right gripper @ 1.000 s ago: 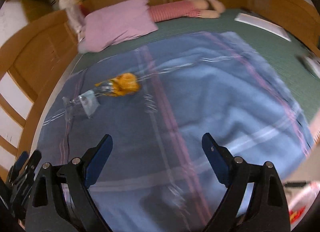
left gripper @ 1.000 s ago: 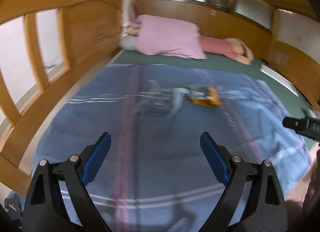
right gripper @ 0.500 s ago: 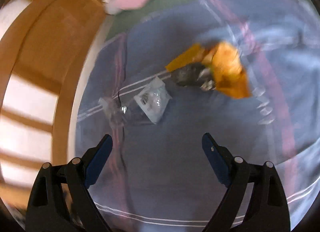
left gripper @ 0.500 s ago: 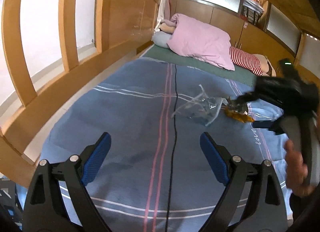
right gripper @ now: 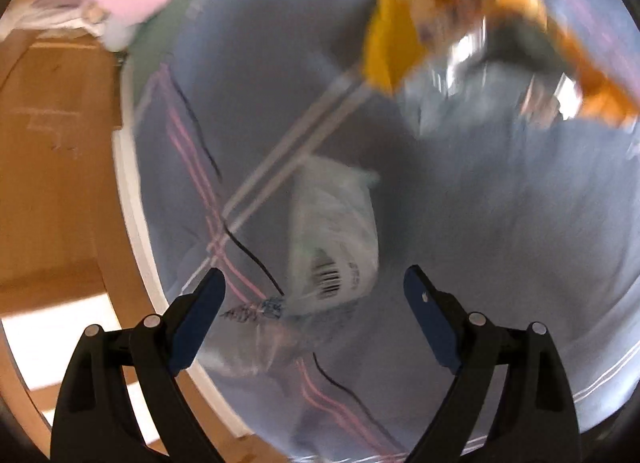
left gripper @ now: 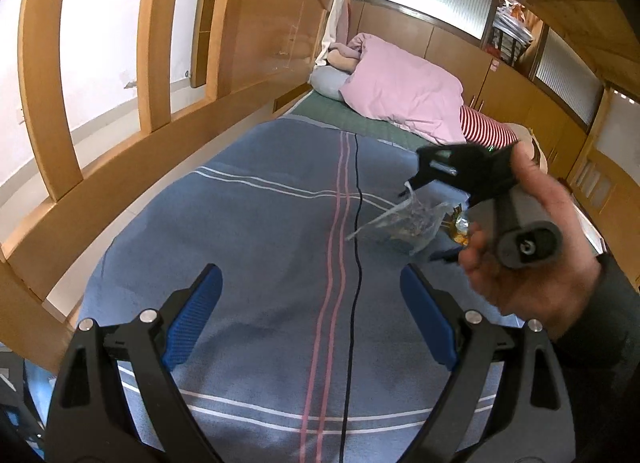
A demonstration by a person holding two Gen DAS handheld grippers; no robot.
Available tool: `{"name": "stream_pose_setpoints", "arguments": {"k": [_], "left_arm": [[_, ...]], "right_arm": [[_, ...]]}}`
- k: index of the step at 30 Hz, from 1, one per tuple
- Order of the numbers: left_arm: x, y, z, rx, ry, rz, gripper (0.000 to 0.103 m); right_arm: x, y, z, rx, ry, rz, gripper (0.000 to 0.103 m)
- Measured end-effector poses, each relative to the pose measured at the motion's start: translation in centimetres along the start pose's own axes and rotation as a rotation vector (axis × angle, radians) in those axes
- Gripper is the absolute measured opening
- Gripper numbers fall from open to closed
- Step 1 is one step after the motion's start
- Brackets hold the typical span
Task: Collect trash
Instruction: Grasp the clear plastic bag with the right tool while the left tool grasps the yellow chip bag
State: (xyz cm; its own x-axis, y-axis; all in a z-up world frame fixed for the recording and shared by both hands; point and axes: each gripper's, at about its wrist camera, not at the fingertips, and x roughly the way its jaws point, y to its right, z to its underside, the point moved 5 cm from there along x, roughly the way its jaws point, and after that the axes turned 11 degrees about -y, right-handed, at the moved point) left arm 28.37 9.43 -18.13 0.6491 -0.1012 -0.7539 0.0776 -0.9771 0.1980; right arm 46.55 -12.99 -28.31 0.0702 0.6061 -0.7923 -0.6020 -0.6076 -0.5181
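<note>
A crumpled clear plastic bag (left gripper: 404,219) with a barcode label (right gripper: 328,283) lies on the blue blanket (left gripper: 260,223). An orange snack wrapper (right gripper: 460,23) rests just beyond it, also seen as the orange wrapper (left gripper: 460,227) behind the hand. My right gripper (right gripper: 314,275) points steeply down over the clear bag (right gripper: 336,231) with its jaws open; the bag sits between the blue pads (right gripper: 200,303) and they do not touch it. A hand (left gripper: 520,263) holds that gripper. My left gripper (left gripper: 312,311) stands open and empty over the blanket, nearer the camera.
A wooden bed rail (left gripper: 120,151) runs along the left side. A thin black cable (left gripper: 356,263) crosses the blanket lengthwise. A pink pillow (left gripper: 404,91) and a red-striped soft item (left gripper: 484,131) lie at the far end on the green sheet (left gripper: 344,115).
The right gripper has dropped and rolled towards the clear bag, which now fills its view between the fingers. In the left view the hand has come closer over the trash.
</note>
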Motion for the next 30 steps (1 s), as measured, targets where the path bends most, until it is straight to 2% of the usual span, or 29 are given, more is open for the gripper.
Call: {"name": "stream_pose_setpoints", "arguments": {"k": [1,3,4,6,8,10,11,12,16,19,21,23,25,30], "left_arm": [[-0.1,-0.1,0.0,-0.005,0.001,0.001,0.09],[0.0,-0.5,-0.1,-0.017,-0.003,0.003,0.09],[0.1,-0.7,-0.1,-0.026,-0.007,0.007,0.09],[0.2,-0.9,-0.2,-0.034,-0.011,0.013,0.09],[0.2,-0.9,-0.2,-0.031,-0.007,0.005,0.09],[0.2,-0.8,-0.2,-0.028,-0.004,0.001,0.09],[0.3,-0.8,-0.2,-0.026,-0.006,0.0,0.09],[0.4,-0.7,-0.2,-0.024,-0.008,-0.002,0.09],[0.4,-0.3,-0.2,-0.005,-0.004,-0.023,0.09],[0.4,-0.1,-0.1,0.004,-0.004,-0.036,0.09],[0.5,-0.1,-0.2,-0.004,-0.006,-0.037,0.09],[0.5,-0.3,-0.3,-0.013,-0.002,-0.038,0.09],[0.5,-0.3,-0.4,-0.008,-0.001,-0.04,0.09],[0.6,0.2,-0.2,0.029,0.003,-0.067,0.09]], "right_arm": [[0.5,0.3,0.1,0.01,-0.023,-0.009,0.087],[0.8,0.4,0.2,-0.023,-0.017,0.032,0.068],[0.5,0.4,0.4,-0.044,0.006,0.065,0.064],[-0.5,0.6,0.7,-0.057,0.066,0.126,0.064],[-0.9,0.0,0.7,-0.102,0.093,0.152,0.056],[-1.0,-0.2,1.2,-0.164,0.093,0.2,0.038],[-1.0,-0.2,1.5,-0.197,0.082,0.212,0.035],[-0.9,-0.1,1.7,-0.218,0.065,0.208,0.024],[0.0,0.0,2.4,-0.281,0.013,0.216,0.022],[1.1,-1.6,2.7,-0.355,-0.02,0.218,0.022],[1.2,-2.6,3.0,-0.396,-0.001,0.214,0.022],[1.1,-3.5,4.3,-0.475,0.01,0.27,0.018],[0.4,-4.1,5.2,-0.531,0.071,0.343,0.014],[-4.4,-2.2,7.7,-0.609,0.253,0.371,0.014]]}}
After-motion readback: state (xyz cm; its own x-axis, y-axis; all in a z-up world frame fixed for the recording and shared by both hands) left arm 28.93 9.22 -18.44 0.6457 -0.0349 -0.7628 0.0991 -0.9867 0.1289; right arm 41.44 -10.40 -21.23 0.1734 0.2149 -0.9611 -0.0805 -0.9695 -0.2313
